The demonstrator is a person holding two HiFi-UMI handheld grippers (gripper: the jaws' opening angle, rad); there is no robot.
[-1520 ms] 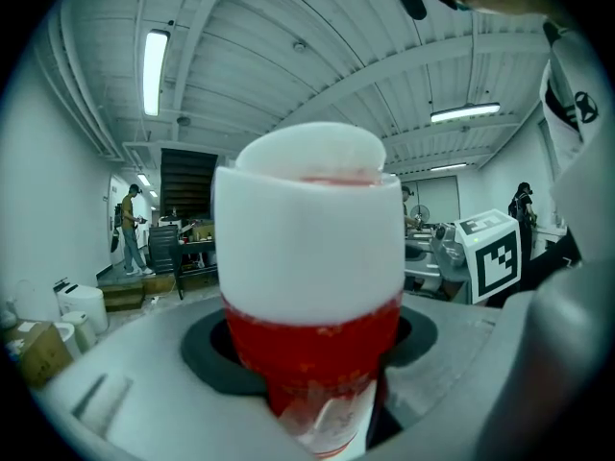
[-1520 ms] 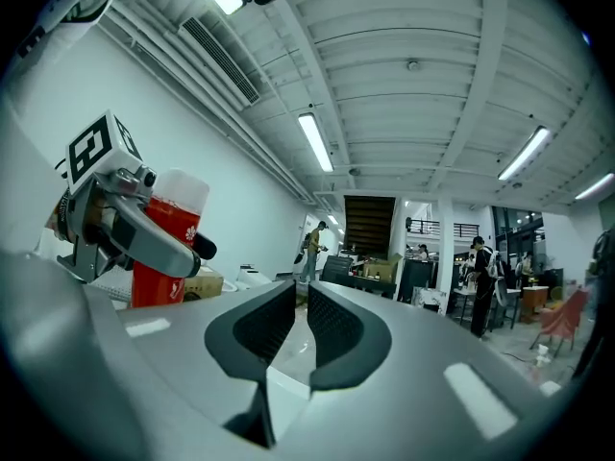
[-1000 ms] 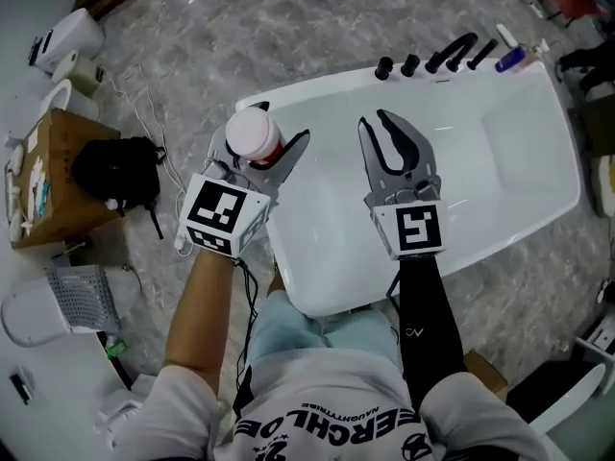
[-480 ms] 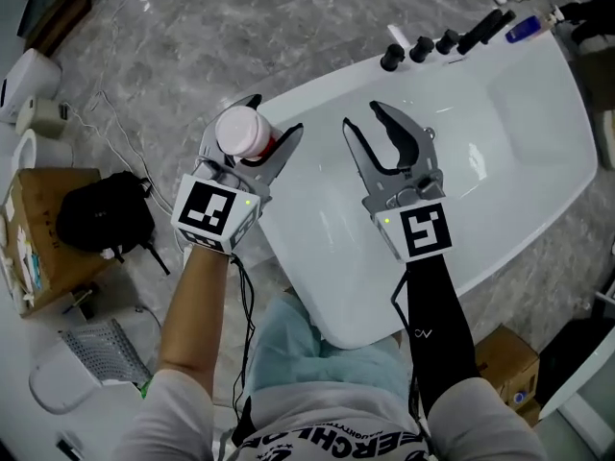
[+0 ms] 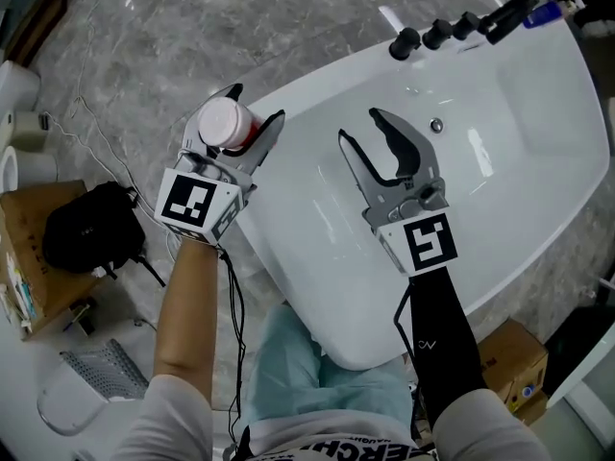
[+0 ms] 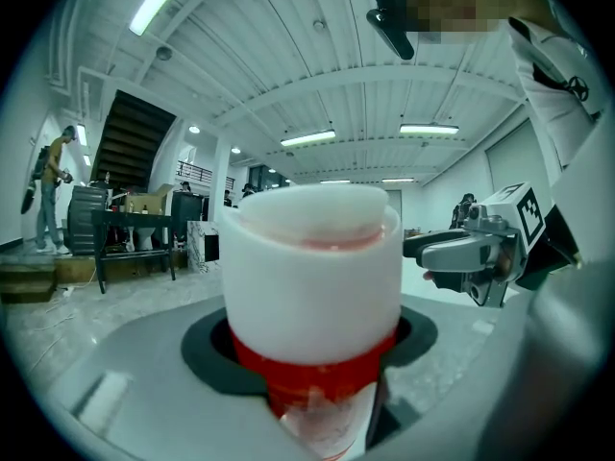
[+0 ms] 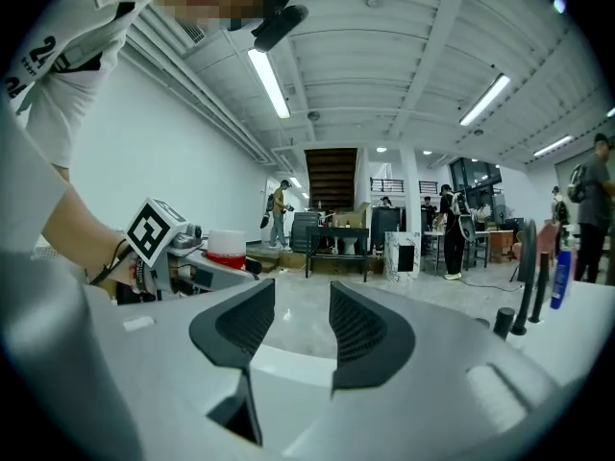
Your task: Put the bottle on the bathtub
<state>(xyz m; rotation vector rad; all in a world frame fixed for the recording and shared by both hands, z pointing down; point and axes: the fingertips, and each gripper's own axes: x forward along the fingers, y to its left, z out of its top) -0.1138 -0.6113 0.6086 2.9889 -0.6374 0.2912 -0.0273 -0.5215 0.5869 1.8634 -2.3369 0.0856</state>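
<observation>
My left gripper [image 5: 238, 119] is shut on a bottle [image 5: 224, 124] with a wide white cap and a red band below it. It holds the bottle upright just left of the white bathtub's rim [image 5: 252, 200], over the marble floor. The left gripper view is filled by the bottle [image 6: 312, 296], clamped between dark jaws. Over the tub's basin my right gripper [image 5: 369, 134] stands open with nothing between its fingers. In the right gripper view the right gripper [image 7: 296, 323] has an open gap, and the bottle [image 7: 227, 246] shows at the left.
Black tap fittings [image 5: 452, 25] and a blue bottle [image 5: 540, 12] line the tub's far end; a drain [image 5: 436, 125] lies in the basin. On the floor at left are a black bag [image 5: 82, 227], a cardboard box [image 5: 27, 257] and cables. Another box [image 5: 509, 363] sits at the lower right.
The left gripper has carried the bottle further left and up along the tub's edge. The view has swung, so the tub now lies more diagonally. The right gripper stays open over the basin.
</observation>
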